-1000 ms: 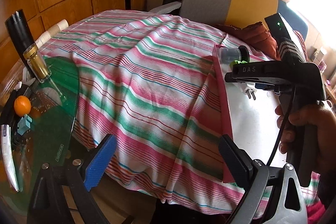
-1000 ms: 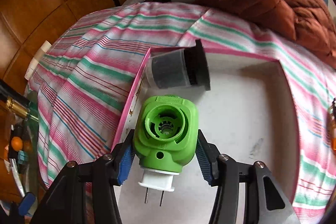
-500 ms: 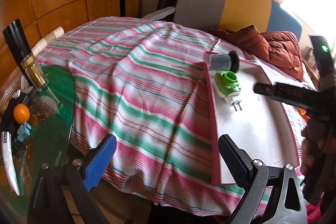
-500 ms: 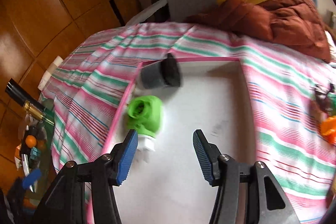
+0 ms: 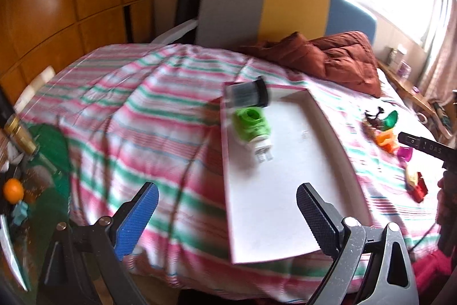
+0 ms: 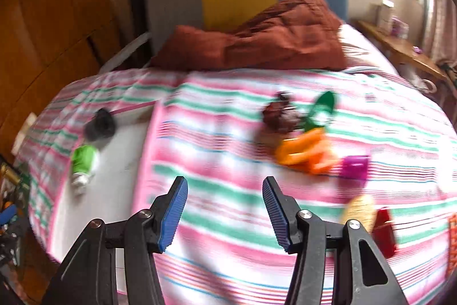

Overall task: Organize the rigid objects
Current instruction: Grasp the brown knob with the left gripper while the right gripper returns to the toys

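The right gripper (image 6: 225,207) hangs wide open and empty above the striped bedspread (image 6: 217,139). The orange toy (image 6: 305,153) lies ahead and to its right, its long axis running crosswise, beside the magenta cup (image 6: 354,166). Left of the orange toy, the green plug-in device (image 5: 251,125) rests on the white tray (image 5: 285,190). The left gripper (image 5: 225,215), also wide and empty, is well apart from the toys, so the right looks nearer.

I see a pink, green and white striped bedspread (image 5: 148,116), a white tray (image 5: 285,190) with pink edge, a bright green plug (image 5: 251,125), orange (image 6: 302,153) and magenta toys (image 6: 354,166).
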### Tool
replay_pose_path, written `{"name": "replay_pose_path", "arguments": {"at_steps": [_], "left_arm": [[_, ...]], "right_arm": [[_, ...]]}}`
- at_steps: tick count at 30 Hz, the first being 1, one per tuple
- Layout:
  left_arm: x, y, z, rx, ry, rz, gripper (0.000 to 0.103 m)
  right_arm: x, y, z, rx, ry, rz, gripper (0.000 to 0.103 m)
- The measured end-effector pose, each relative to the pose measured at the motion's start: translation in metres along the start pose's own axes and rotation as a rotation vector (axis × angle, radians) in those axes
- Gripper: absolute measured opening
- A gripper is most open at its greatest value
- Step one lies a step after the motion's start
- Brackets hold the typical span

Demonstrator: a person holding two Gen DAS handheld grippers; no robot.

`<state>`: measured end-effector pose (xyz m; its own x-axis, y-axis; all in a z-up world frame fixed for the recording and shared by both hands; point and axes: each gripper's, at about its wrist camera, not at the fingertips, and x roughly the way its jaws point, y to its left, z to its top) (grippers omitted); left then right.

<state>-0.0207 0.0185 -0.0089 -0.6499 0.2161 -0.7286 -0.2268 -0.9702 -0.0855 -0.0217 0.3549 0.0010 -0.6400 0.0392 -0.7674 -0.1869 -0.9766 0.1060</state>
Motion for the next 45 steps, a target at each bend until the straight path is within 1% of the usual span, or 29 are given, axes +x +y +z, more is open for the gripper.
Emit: {"name": "replay_pose_path", "arguments": {"at_steps": [4,6,7,9,10,11,13,15,17,19,20,24,29,30,31,32,34,39,42,43,44,45], "left_arm": [[-0.002,-0.034,0.013,0.08,-0.027,-0.039,0.098],[0.001,-0.051,0.02,0.112,-0.025,-0.064,0.098],[0.003,-0.059,0.024,0.125,-0.023,-0.077,0.098],[0.008,-0.079,0.033,0.152,-0.02,-0.104,0.098],[0.011,-0.087,0.036,0.165,-0.015,-0.11,0.098],[0.017,-0.098,0.041,0.177,-0.001,-0.119,0.098],[0.03,-0.119,0.048,0.192,0.024,-0.157,0.098],[0.038,-0.14,0.054,0.214,0.025,-0.171,0.098],[0.047,-0.162,0.061,0.245,0.023,-0.197,0.095],[0.059,-0.187,0.067,0.292,0.021,-0.215,0.084],[0.064,-0.196,0.069,0.313,0.027,-0.22,0.083],[0.089,-0.235,0.08,0.369,0.046,-0.265,0.081],[0.119,-0.274,0.093,0.427,0.059,-0.291,0.081],[0.126,-0.28,0.095,0.43,0.068,-0.295,0.078],[0.134,-0.287,0.097,0.43,0.084,-0.308,0.073],[0.143,-0.294,0.099,0.43,0.099,-0.317,0.072],[0.157,-0.306,0.103,0.425,0.117,-0.32,0.061],[0.183,-0.331,0.11,0.449,0.112,-0.308,0.06],[0.199,-0.341,0.114,0.455,0.109,-0.283,0.06],[0.205,-0.344,0.116,0.458,0.106,-0.279,0.055],[0.209,-0.346,0.116,0.46,0.11,-0.282,0.045],[0.215,-0.347,0.115,0.462,0.13,-0.312,0.027]], "right_arm": [[-0.011,-0.065,0.005,0.093,-0.044,-0.106,0.055],[-0.012,-0.096,0.004,0.154,-0.073,-0.171,0.055],[-0.012,-0.11,0.003,0.189,-0.083,-0.185,0.055],[-0.013,-0.137,-0.004,0.298,-0.097,-0.206,0.055],[-0.012,-0.148,-0.006,0.349,-0.088,-0.216,0.055],[-0.013,-0.158,-0.007,0.408,-0.082,-0.206,0.055],[-0.018,-0.173,-0.008,0.483,-0.1,-0.17,0.055],[-0.018,-0.179,-0.009,0.516,-0.092,-0.178,0.055],[-0.018,-0.184,-0.01,0.551,-0.082,-0.149,0.055],[-0.019,-0.186,-0.011,0.573,-0.082,-0.135,0.055],[-0.019,-0.189,-0.011,0.577,-0.084,-0.128,0.055],[-0.021,-0.187,-0.01,0.577,-0.089,-0.103,0.055],[-0.019,-0.185,-0.008,0.57,-0.087,-0.078,0.055],[-0.019,-0.185,-0.008,0.572,-0.087,-0.072,0.055],[-0.02,-0.186,-0.008,0.574,-0.088,-0.066,0.055],[-0.019,-0.186,-0.008,0.577,-0.086,-0.061,0.055],[-0.019,-0.188,-0.008,0.587,-0.085,-0.051,0.055],[-0.016,-0.189,-0.009,0.599,-0.071,-0.034,0.055],[-0.014,-0.189,-0.009,0.605,-0.06,-0.027,0.055],[-0.013,-0.19,-0.009,0.604,-0.058,-0.026,0.055],[-0.013,-0.189,-0.009,0.604,-0.057,-0.024,0.055],[-0.012,-0.189,-0.009,0.602,-0.056,-0.025,0.055]]}}
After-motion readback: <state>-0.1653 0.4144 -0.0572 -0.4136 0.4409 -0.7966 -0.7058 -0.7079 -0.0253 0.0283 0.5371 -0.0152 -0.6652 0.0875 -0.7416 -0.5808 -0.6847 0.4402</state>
